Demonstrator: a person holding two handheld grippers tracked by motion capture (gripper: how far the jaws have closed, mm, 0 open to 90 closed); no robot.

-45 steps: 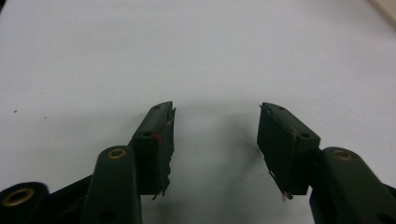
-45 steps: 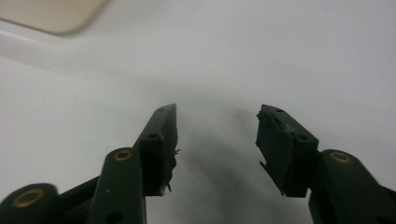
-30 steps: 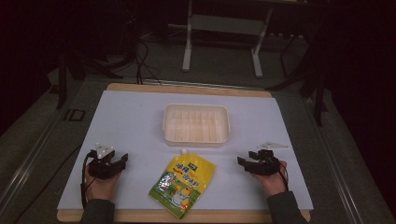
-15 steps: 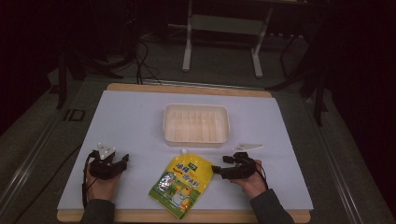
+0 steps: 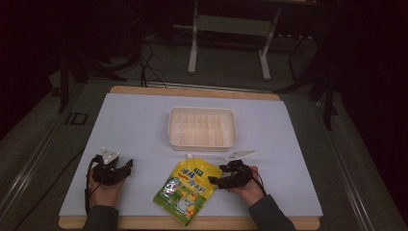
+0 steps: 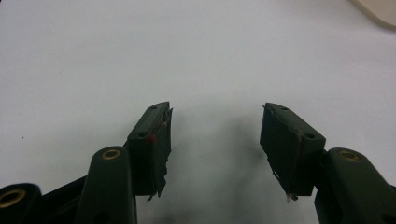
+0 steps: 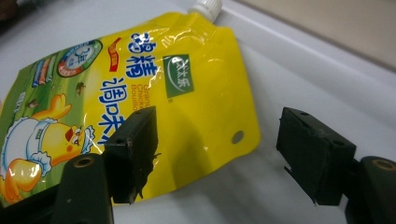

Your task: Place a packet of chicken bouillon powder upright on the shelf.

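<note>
A yellow spouted pouch with a cartoon chicken lies flat near the table's front edge, its white cap pointing at the tray. My right gripper is at the pouch's right edge. In the right gripper view, the right gripper is open and its jaws have just been opening. One jaw hovers over the pouch, the other over bare table, and the pouch's edge lies between them unpressed. My left gripper rests at the front left, apart from the pouch. In the left gripper view, the left gripper is open over bare white surface.
An empty cream-white ribbed tray stands at mid-table behind the pouch; its corner appears at the top right of the left gripper view. The white table top has a wooden edge. Dark floor, cables and a stand's legs lie beyond.
My right gripper has moved left across the table from the front right to the pouch's right edge. The left gripper has stayed put.
</note>
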